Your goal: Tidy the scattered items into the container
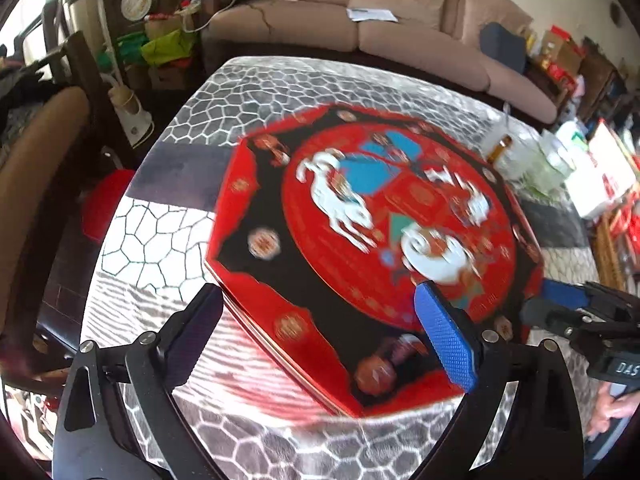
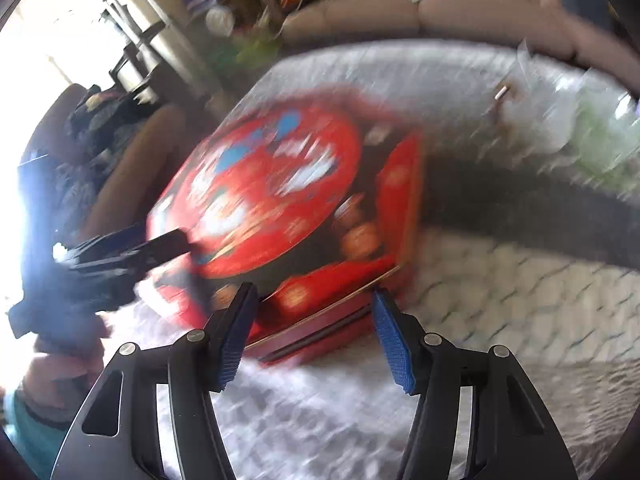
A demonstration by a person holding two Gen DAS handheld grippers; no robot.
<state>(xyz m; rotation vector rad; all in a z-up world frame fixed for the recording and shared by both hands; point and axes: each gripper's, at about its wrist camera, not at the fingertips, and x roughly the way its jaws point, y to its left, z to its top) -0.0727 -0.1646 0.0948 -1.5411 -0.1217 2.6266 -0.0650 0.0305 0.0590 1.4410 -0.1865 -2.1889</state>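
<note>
On the table, covered in a grey cobblestone-pattern cloth, sits a lidded red octagonal box, well in from the edges. Both claws are released with nothing between their pads: the left gripper straddles the box's near corner, the right gripper its near side.

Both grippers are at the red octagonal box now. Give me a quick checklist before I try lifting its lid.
1. Left gripper straddles the near corner of the red box, jaws wide: ok.
2. Left pads pressing the lid: not ok, gaps visible.
3. Right gripper open at the box's front edge: ok.
4. Right pads gripping the lid seam: not ok, apart from it.
5. Lid closed and seated: ok.
6. Views sharp enough to aim: not ok, motion blur.
</note>
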